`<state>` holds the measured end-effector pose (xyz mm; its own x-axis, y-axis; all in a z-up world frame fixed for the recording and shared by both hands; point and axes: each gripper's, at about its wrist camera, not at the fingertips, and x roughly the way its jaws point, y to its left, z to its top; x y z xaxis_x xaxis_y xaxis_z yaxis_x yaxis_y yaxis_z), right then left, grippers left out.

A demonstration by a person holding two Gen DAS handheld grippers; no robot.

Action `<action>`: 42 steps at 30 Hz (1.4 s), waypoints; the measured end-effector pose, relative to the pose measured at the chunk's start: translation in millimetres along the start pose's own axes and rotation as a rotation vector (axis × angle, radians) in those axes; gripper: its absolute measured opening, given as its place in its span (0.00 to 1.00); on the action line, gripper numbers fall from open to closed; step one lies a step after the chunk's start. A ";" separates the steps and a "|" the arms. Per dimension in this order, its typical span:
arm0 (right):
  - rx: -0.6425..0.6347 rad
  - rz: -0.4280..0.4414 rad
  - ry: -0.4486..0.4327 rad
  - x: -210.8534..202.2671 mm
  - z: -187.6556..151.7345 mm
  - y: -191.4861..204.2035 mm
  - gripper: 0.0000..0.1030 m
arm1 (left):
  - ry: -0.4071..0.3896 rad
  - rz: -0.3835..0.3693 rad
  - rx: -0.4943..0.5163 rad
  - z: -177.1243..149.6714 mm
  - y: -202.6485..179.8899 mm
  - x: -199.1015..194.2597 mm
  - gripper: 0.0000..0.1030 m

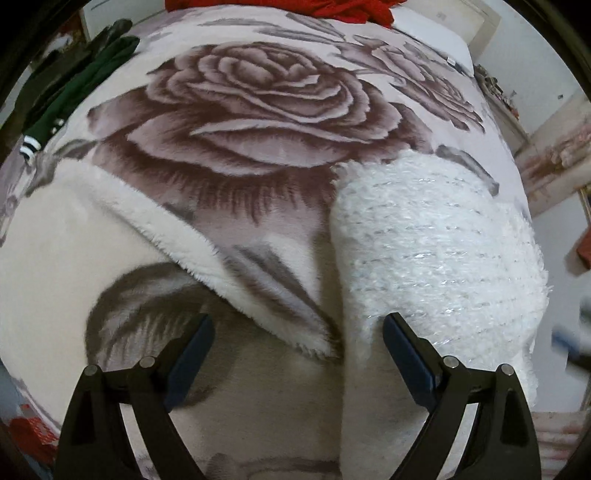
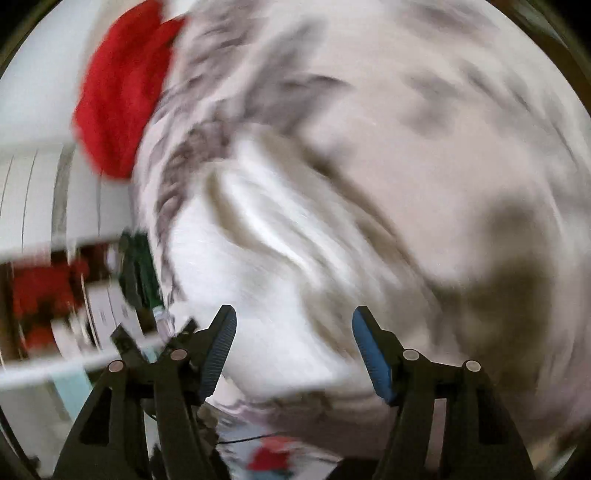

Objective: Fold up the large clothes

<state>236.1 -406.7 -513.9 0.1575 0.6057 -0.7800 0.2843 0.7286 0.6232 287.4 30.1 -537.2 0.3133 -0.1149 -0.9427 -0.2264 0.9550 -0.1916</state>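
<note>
the white garment [image 1: 436,251] is laid flat on the bed [image 1: 258,110] at centre right for folding; the left hand-held gripper [image 1: 299,354] and right hand-held gripper [image 2: 293,350] are held wide, empty.

Under me lay the rose-printed blanket [image 1: 258,110], pale with big mauve-brown blooms and grey leaves, covering the whole bed. Beyond its far edge I saw a white headboard [image 1: 458,18] and a light wall. Off to one side stood white furniture [image 2: 33,199] with something red [image 2: 40,291] beneath it, too blurred for me to make out.
</note>
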 end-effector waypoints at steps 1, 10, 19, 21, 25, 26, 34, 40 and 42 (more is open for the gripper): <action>-0.058 0.004 0.000 7.7 19.9 15.1 0.67 | -0.008 0.006 0.000 0.8 -2.6 -0.8 0.91; -0.243 0.001 0.268 151.2 108.3 79.9 0.20 | -0.050 0.061 -0.041 0.5 -19.3 -21.7 0.90; -0.167 0.077 0.088 40.3 76.4 110.7 0.16 | -0.090 0.033 0.040 -0.9 -79.4 -31.0 0.91; -0.160 0.030 0.024 23.8 76.3 112.6 0.16 | -0.091 0.044 0.059 -0.3 -86.5 -26.8 0.91; -0.216 -0.232 -0.081 24.2 81.0 88.7 0.15 | -0.028 0.082 0.091 4.3 -89.7 3.6 0.93; -0.204 -0.296 -0.068 42.4 89.8 75.2 0.15 | -0.020 0.084 0.095 4.5 -88.5 7.5 0.93; -0.134 -0.358 0.012 117.9 113.6 34.3 0.00 | -0.014 0.074 0.106 6.9 -77.6 6.3 0.99; -0.177 -0.160 0.056 60.2 107.3 41.4 0.55 | -0.021 0.080 0.087 1.3 -70.0 5.3 0.99; -0.226 -0.120 0.062 59.1 96.5 47.3 0.80 | -0.025 0.084 0.090 1.1 -70.8 5.0 0.99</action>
<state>350.1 -367.3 -536.0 0.0755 0.5240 -0.8484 0.0783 0.8450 0.5289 306.0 -37.8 -528.1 0.3194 -0.0281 -0.9472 -0.1692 0.9818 -0.0861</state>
